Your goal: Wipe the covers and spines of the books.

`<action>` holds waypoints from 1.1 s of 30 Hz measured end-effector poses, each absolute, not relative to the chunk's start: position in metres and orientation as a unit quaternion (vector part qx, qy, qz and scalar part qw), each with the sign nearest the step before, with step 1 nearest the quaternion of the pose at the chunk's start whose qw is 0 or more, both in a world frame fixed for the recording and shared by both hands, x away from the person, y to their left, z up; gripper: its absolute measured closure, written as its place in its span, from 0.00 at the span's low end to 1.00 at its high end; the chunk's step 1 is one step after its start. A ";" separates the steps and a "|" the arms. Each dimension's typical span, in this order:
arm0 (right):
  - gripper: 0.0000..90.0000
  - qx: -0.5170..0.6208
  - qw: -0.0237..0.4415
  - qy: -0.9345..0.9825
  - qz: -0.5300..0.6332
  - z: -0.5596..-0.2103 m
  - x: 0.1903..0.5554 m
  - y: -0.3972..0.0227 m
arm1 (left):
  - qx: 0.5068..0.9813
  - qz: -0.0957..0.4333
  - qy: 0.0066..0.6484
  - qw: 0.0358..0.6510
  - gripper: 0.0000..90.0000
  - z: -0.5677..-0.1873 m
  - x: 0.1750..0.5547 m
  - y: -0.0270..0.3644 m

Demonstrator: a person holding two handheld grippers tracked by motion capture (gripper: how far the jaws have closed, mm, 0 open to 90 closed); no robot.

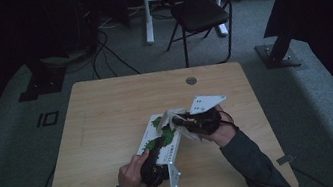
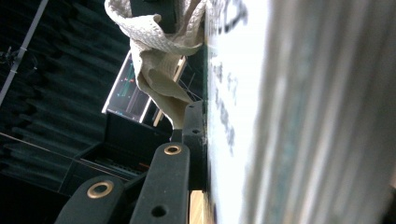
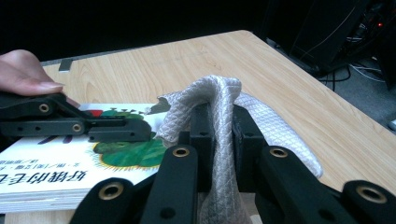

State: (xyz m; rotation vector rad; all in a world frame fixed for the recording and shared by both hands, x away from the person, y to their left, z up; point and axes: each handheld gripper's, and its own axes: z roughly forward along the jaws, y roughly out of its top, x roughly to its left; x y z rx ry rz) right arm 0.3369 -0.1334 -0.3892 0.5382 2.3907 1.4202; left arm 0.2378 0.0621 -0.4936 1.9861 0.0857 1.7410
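While the book (image 1: 159, 139) lies flat near the table's (image 1: 107, 113) centre, I see my left gripper (image 1: 157, 161) at its 6 o'clock edge, jaws pinching the cover. My right gripper (image 3: 223, 140), at the book's 3 o'clock, has its jaws pressed on a bunched white cloth (image 3: 219, 100) resting against the book's corner. A chair (image 1: 204, 6) stands at 12 o'clock beyond the table.

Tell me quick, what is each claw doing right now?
Left claw: closed on the picture book, clamping its edge.
Right claw: closed on the white cloth, pinching a fold of it above the book.
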 end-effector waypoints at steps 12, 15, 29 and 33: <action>0.91 0.150 0.132 0.853 0.481 -0.391 0.322 -0.123 | 0.731 0.637 0.029 0.241 0.87 -0.495 0.239 0.062; 0.91 0.137 0.117 0.857 0.483 -0.392 0.317 -0.121 | 0.732 0.637 0.027 0.239 0.87 -0.495 0.239 0.062; 0.91 0.093 0.068 0.866 0.487 -0.391 0.302 -0.115 | 0.732 0.637 0.026 0.241 0.87 -0.496 0.239 0.062; 0.91 0.084 0.057 0.867 0.488 -0.390 0.299 -0.113 | 0.732 0.637 0.026 0.238 0.87 -0.496 0.239 0.062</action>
